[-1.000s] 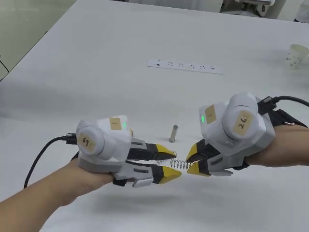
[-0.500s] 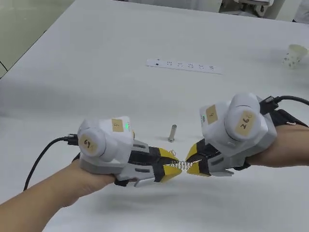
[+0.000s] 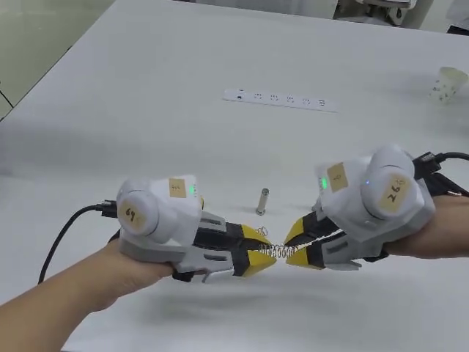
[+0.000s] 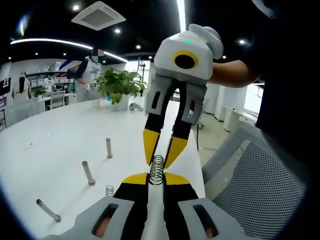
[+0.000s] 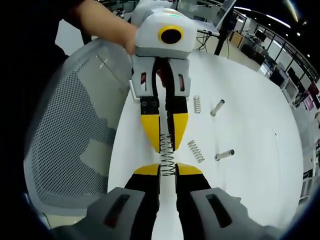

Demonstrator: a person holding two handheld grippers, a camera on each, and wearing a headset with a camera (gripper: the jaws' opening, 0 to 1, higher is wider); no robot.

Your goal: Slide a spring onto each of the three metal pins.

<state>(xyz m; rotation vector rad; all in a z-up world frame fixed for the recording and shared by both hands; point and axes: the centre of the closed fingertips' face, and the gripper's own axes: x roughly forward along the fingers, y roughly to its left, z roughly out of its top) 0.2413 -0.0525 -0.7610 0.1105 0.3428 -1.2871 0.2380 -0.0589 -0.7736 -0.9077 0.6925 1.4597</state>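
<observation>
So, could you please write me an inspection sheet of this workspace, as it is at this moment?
Surface: white table.
Job's things: three metal pins, none with a spring on it; two loose springs lying near them; one held spring above the table.
Clutter: power strip; paper cup.
Grippers: left gripper and right gripper face each other, jaws closed on opposite ends of the held spring.
Cables: one cable leaves the left gripper; a second cable leaves the right gripper.
Surroundings: mesh chair; potted plant.

Bright, even overhead light; fisheye-warped edges
</observation>
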